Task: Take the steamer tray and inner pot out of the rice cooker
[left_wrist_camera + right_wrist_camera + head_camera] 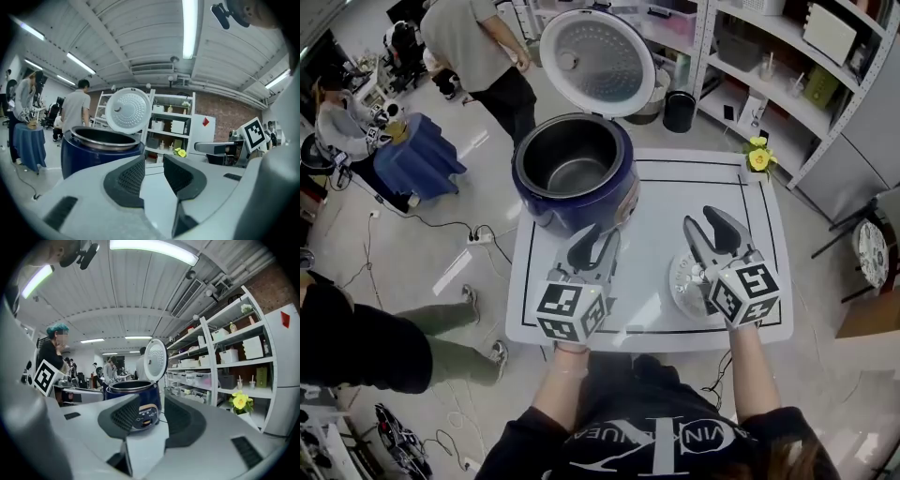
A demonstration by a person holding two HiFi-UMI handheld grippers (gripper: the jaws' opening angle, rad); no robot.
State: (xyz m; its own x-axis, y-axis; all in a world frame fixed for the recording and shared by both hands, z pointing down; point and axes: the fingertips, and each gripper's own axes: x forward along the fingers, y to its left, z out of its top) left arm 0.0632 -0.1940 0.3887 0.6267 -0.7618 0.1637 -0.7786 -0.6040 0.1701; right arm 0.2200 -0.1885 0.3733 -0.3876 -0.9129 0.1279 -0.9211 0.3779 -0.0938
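Observation:
The blue rice cooker (581,192) stands at the table's far left with its lid (597,61) swung up. The metal inner pot (572,173) sits inside it. A silvery perforated steamer tray (684,281) lies flat on the table, partly hidden under my right gripper. My left gripper (602,234) hovers in front of the cooker, open, nothing between its pads. My right gripper (705,221) hovers above the tray, also open and empty. In the left gripper view the cooker (93,154) stands ahead to the left of the jaws; in the right gripper view the cooker (140,401) shows through the gap.
A yellow flower in a small pot (758,157) stands at the white table's (656,206) far right corner. Shelving (787,75) runs along the right. People stand at the far left (478,47), and cables lie on the floor there.

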